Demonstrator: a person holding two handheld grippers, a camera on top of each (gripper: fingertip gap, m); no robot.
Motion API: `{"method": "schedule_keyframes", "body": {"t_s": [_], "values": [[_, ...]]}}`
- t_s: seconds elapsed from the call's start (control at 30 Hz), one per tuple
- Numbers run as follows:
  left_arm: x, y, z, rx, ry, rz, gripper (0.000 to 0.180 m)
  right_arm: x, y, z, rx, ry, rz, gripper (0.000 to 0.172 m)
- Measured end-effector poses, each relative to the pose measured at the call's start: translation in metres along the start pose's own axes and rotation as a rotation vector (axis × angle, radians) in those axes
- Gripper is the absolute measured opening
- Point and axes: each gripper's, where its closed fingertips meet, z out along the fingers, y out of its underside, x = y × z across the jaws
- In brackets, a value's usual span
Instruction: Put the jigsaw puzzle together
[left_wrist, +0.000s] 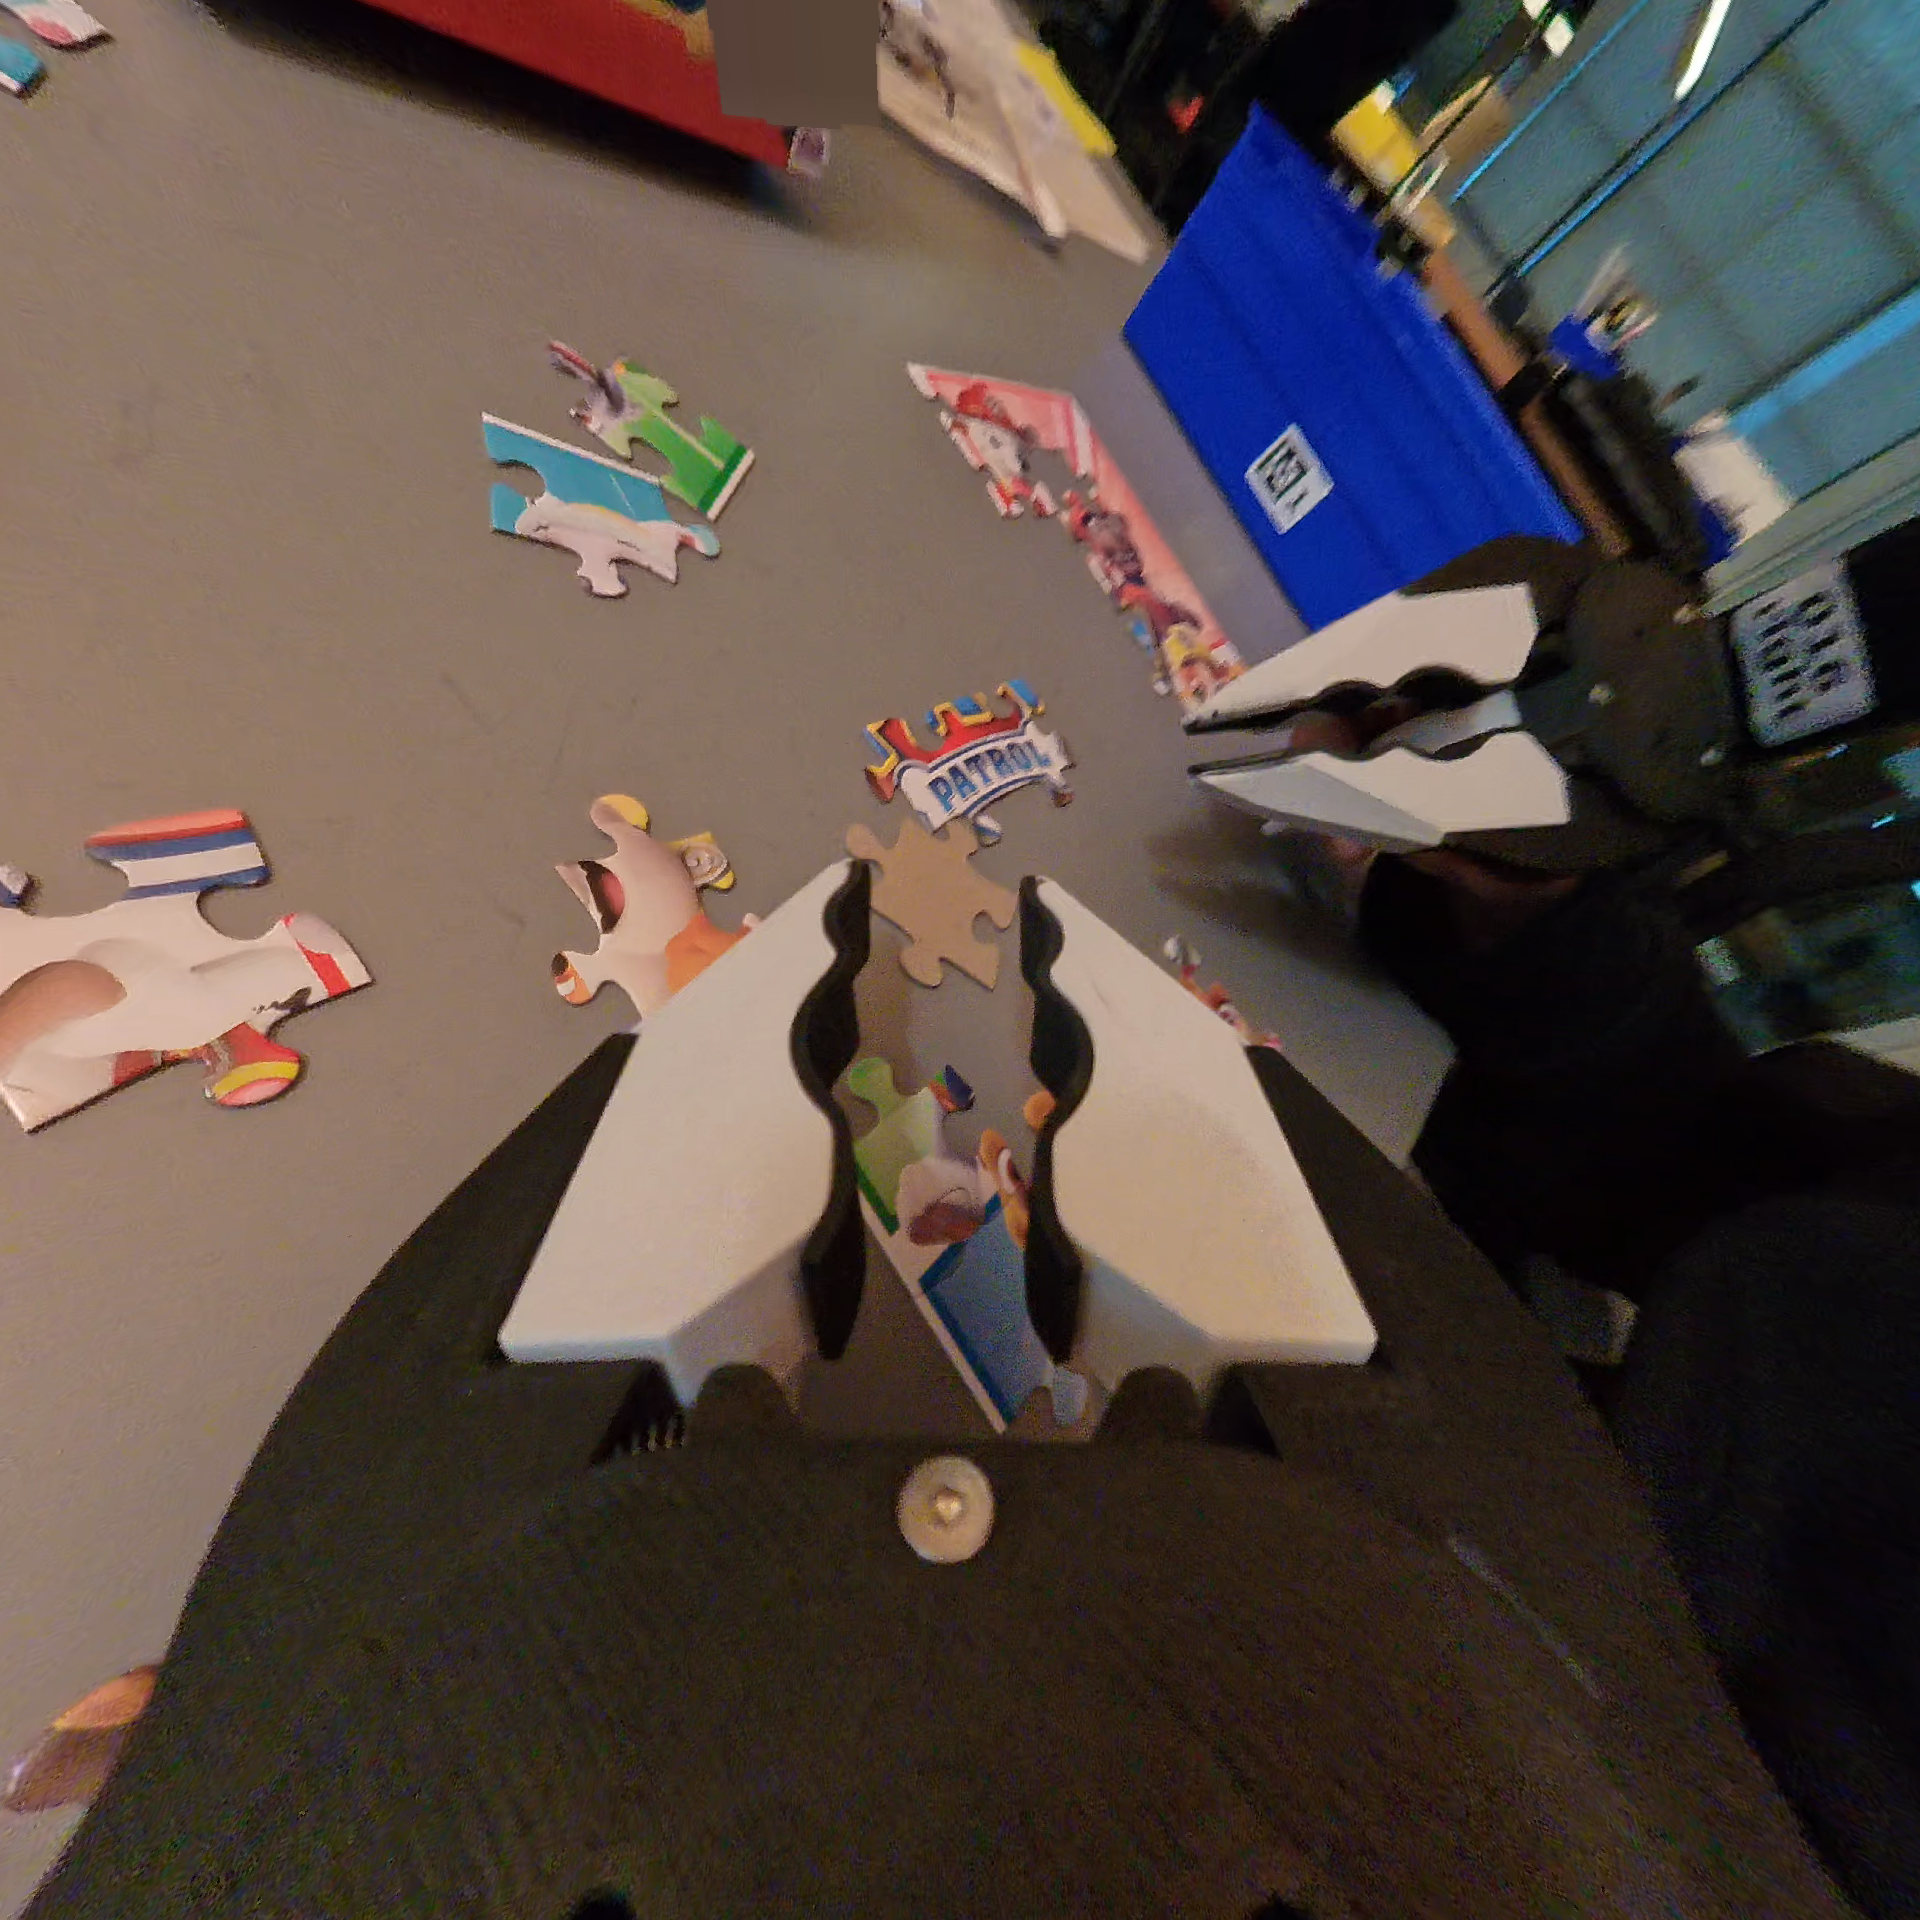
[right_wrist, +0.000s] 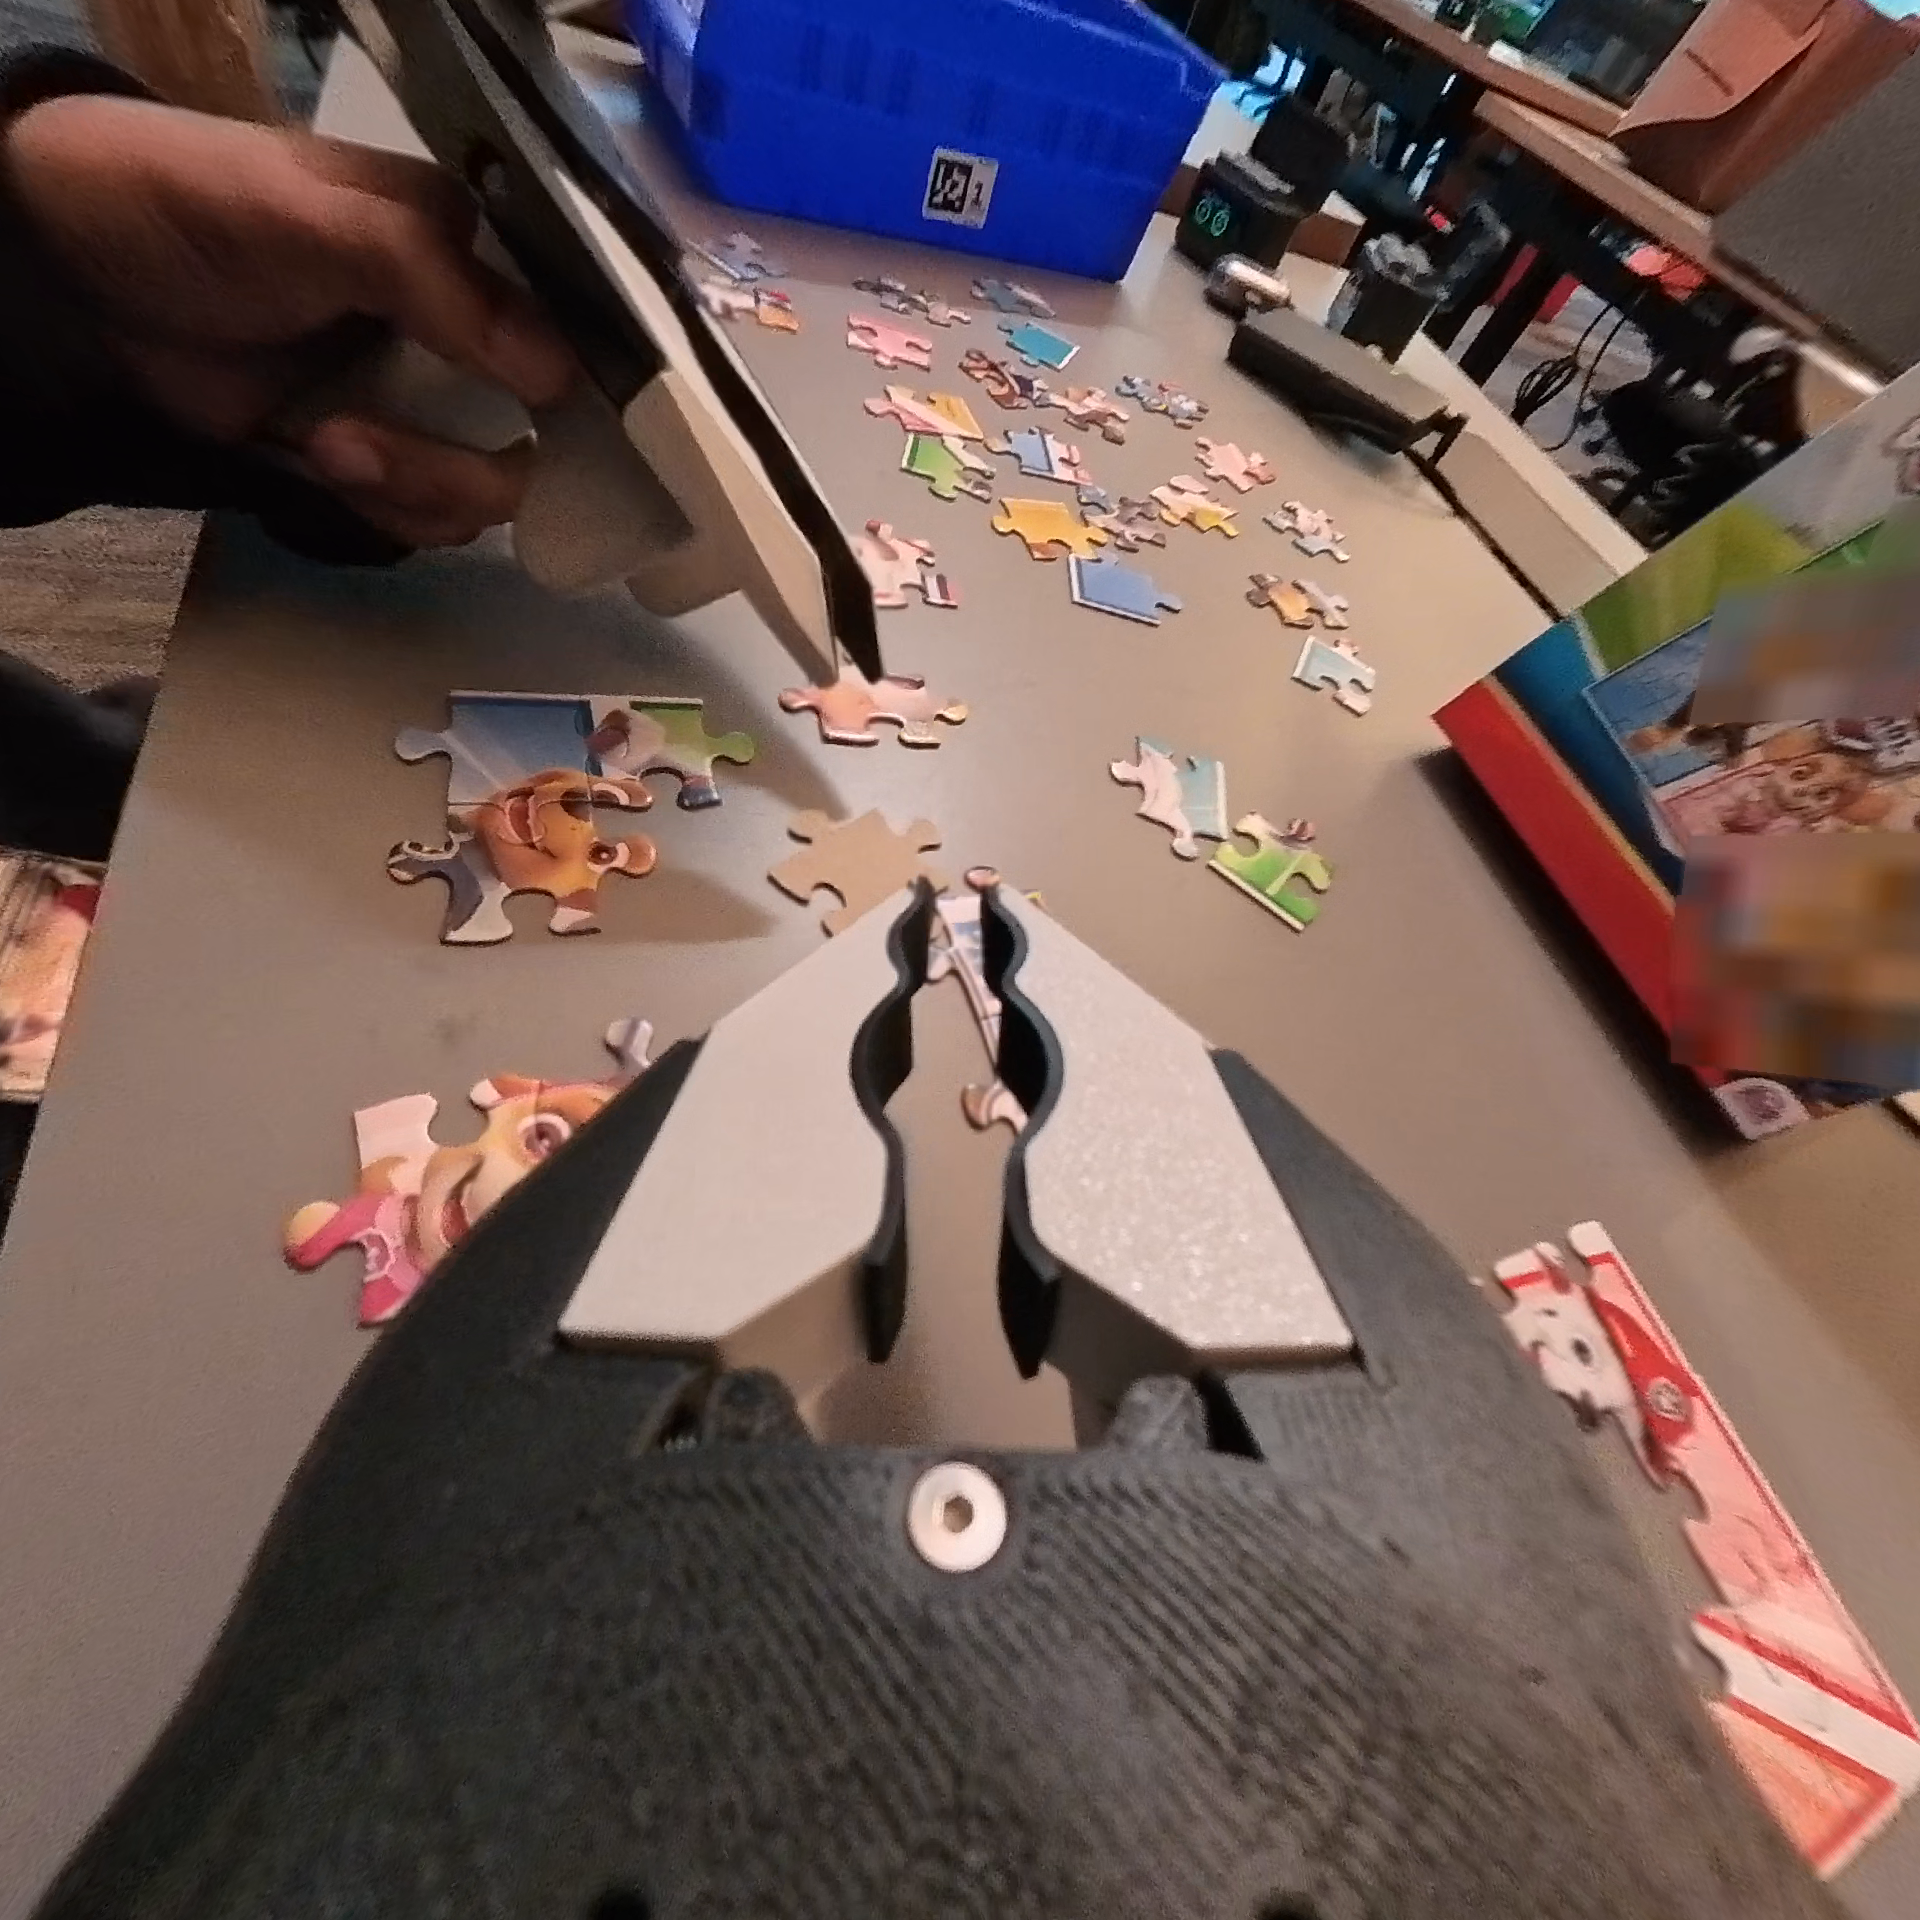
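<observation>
**Both pairs of fingers empty over a scatter of jigsaw pieces**

The left gripper (left_wrist: 945, 883) hangs over the grey surface (left_wrist: 312, 623) with its fingers (left_wrist: 727, 1091) clearly parted and nothing between the pads. Framed right between the fingertips lies a face-down jigsaw piece (left_wrist: 935, 914). It is plain brown cardboard, matte, with knobs and sockets all round, and bare because its picture side is turned under. Farther back between the same fingers sits a joined cluster of pieces (left_wrist: 935, 1174), glossy, in green, blue and orange. Locked together, it lies flat as one slab. Just left of the fingers is a white-and-orange piece (left_wrist: 644, 914), and just beyond the tips a red, white and blue emblem piece (left_wrist: 966, 758).

The right gripper (right_wrist: 951, 894) comes in low, its white fingers (right_wrist: 1122, 1122) only a narrow slit apart. Through the slit the emblem piece shows lying flat on the surface, so nothing is clamped. The brown piece sits just left of these tips.

A hand (right_wrist: 260, 312) carries the left tool. Well beyond the fingers, loose pieces are spread singly, probably so each can be reached alone. Past them stands a blue plastic bin (right_wrist: 935, 94), and off to the right a red-edged cardboard box (right_wrist: 1558, 810).
</observation>
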Motion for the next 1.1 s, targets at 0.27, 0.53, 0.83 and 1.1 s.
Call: {"method": "schedule_keyframes", "body": {"t_s": [0.27,0.53,0.83,1.1], "values": [[-0.012,0.031,0.021,-0.242,-0.317,0.397,0.026,-0.002,0.003,0.009,-0.012,-0.001,0.013,0.014],[-0.006,0.036,0.025,-0.291,-0.291,0.433,0.009,0.001,0.001,0.003,0.027,0.016,0.032,0.015],[0.007,0.023,0.013,-0.236,-0.238,0.381,0.008,-0.019,-0.003,0.009,0.011,-0.033,-0.046,0.026],[0.029,0.023,0.011,-0.217,-0.124,0.331,0.008,-0.033,0.002,0.033,-0.100,-0.010,-0.244,0.034]]}}
